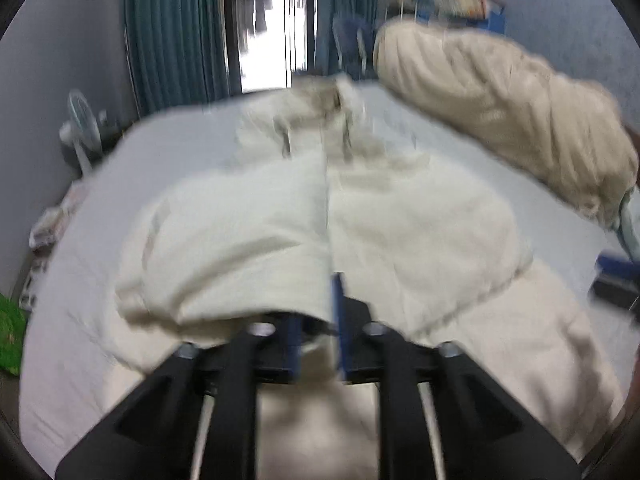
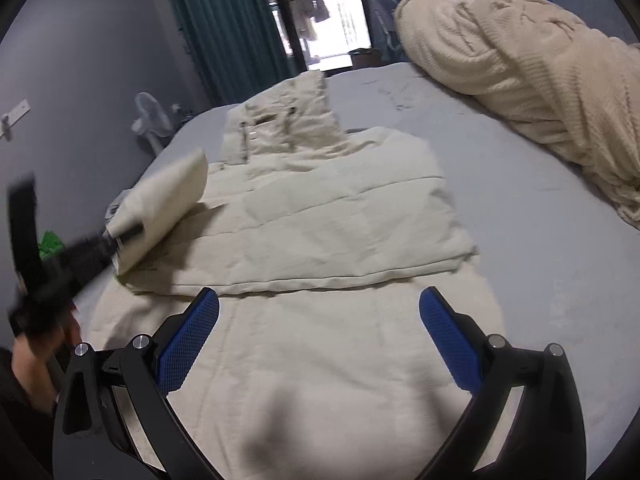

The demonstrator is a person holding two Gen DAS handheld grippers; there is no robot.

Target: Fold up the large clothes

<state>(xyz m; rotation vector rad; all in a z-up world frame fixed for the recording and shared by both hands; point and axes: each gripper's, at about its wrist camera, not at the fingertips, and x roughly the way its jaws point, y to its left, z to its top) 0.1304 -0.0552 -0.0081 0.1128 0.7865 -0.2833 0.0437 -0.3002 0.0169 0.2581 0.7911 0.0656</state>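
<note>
Left wrist view, blurred: left gripper (image 1: 316,320) clamped on a sleeve of the cream quilted coat (image 1: 248,240), lifted over the grey bed (image 1: 160,140); risk of soft padded fabric slipping from the narrow pinch. Right wrist view: right gripper (image 2: 319,308) spread wide, empty, above the coat's flat hem; knitted blanket (image 2: 520,80) bunched beyond, well apart.

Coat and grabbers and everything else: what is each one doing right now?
Coat: spread flat on the bed, one side lifted.
Sleeve: pinched and raised off the coat.
Left gripper: shut on the sleeve.
Right gripper: open, empty, above the coat's near part.
Blanket: bunched in a heap at the bed's far side.
Curtains: pulled apart.
</note>
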